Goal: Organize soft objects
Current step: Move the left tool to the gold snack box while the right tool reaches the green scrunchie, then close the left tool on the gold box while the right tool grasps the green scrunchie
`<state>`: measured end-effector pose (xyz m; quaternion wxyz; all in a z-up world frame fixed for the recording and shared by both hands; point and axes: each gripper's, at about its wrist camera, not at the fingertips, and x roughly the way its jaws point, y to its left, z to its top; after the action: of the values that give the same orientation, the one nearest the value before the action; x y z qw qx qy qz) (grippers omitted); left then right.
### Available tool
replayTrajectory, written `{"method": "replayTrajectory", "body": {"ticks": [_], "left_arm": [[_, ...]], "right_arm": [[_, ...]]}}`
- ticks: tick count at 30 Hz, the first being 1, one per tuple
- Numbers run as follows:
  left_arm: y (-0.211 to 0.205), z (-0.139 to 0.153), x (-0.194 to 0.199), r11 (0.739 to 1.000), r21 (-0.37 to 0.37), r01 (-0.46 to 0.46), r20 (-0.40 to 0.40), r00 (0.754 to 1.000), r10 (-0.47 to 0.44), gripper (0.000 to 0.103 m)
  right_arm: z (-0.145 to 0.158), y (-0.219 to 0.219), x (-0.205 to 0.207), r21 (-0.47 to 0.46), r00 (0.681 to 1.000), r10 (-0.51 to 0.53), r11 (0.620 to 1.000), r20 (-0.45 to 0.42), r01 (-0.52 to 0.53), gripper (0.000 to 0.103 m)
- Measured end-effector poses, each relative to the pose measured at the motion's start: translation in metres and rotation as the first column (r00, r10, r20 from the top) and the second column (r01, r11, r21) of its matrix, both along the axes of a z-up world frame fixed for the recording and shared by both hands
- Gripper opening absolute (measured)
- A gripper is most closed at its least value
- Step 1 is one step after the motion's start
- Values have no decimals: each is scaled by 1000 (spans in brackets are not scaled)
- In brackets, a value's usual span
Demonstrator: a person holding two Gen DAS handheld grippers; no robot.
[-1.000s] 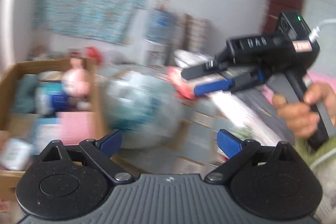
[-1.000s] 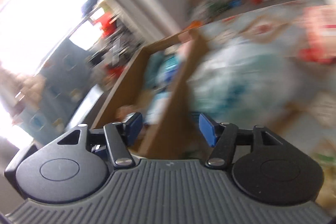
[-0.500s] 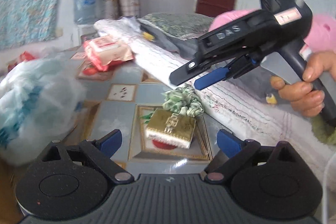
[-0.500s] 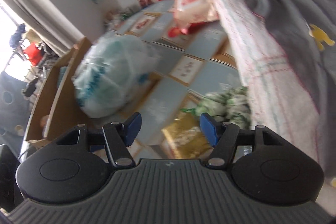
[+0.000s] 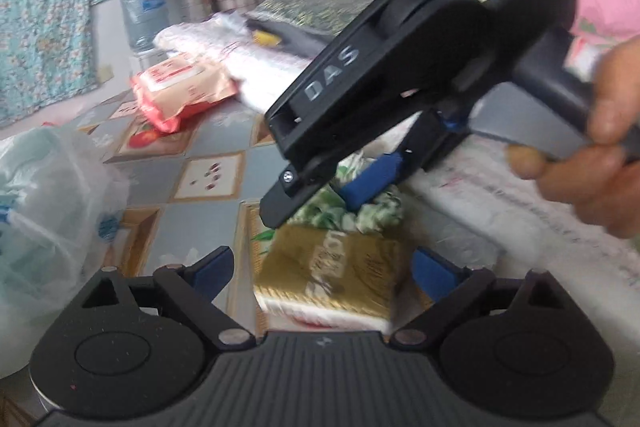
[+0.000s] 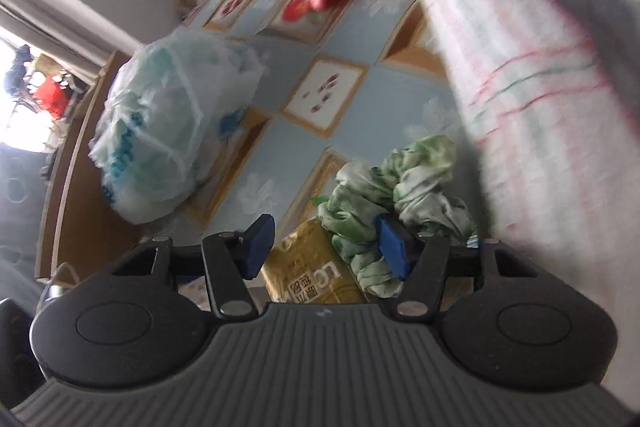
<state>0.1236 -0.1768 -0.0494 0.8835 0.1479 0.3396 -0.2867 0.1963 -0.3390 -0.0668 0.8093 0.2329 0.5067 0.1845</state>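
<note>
Both claws reach down, nothing picked yet.
Right claw [image 6: 326,247] wide at crumpled green-white cloth [image 6: 400,187]; left claw [image 5: 322,273] wide over gold tissue pack [image 5: 332,275].

both grippers now sit closer to the gold packet [image 5: 332,279], the right gripper [image 6: 324,247] reaching the green cloth [image 6: 400,187].

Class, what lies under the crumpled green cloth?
The green cloth partly overlaps a gold packet on the patterned mat. Whatever is beneath the rest is covered.
</note>
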Motion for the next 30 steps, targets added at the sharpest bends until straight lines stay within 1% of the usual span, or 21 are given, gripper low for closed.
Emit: {"method": "replayTrajectory", "body": {"ticks": [2,5,8,10,12,15,18,20,23,25,27,28,30], "left_arm": [[10,-2,4,1000,4,-31,-20,999,31,97],[34,1,6,997,-18,-76,-57,996,75,97],[52,4,2,993,-2,-119,-50,992,119,97],[62,6,-2,990,2,-142,-40,989,142,97],[68,8,-5,988,0,-153,-46,987,152,97],[71,11,-8,990,-22,-139,-55,989,138,97],[70,11,-10,993,-38,-113,-63,992,110,97],[66,10,-11,995,-33,-95,-72,993,92,97],[62,4,-10,996,1,-87,-79,993,87,97],[61,0,-7,995,27,-93,-82,992,95,97],[60,-3,-6,994,45,-100,-87,991,103,93],[61,-4,-6,993,51,-102,-92,990,107,90],[62,-5,-5,994,49,-102,-98,989,107,87]], "right_arm": [[-2,8,1,43,1000,20,999,-20,-20,56],[-5,26,6,83,998,58,995,-27,-55,57],[-6,44,9,112,995,102,989,-21,-99,58],[-2,54,11,107,990,140,985,-8,-138,58],[8,60,10,69,985,168,983,22,-170,61],[27,60,3,-6,978,191,982,82,-191,68],[44,53,-3,-70,971,185,982,150,-176,74],[47,50,-3,-111,969,175,981,176,-157,78],[38,51,4,-184,973,172,973,155,-143,80],[29,57,9,-231,973,193,959,123,-161,80],[22,64,14,-274,970,222,943,103,-187,80],[19,68,16,-291,967,234,936,97,-198,80],[15,72,18,-306,965,248,928,86,-211,80]]}}
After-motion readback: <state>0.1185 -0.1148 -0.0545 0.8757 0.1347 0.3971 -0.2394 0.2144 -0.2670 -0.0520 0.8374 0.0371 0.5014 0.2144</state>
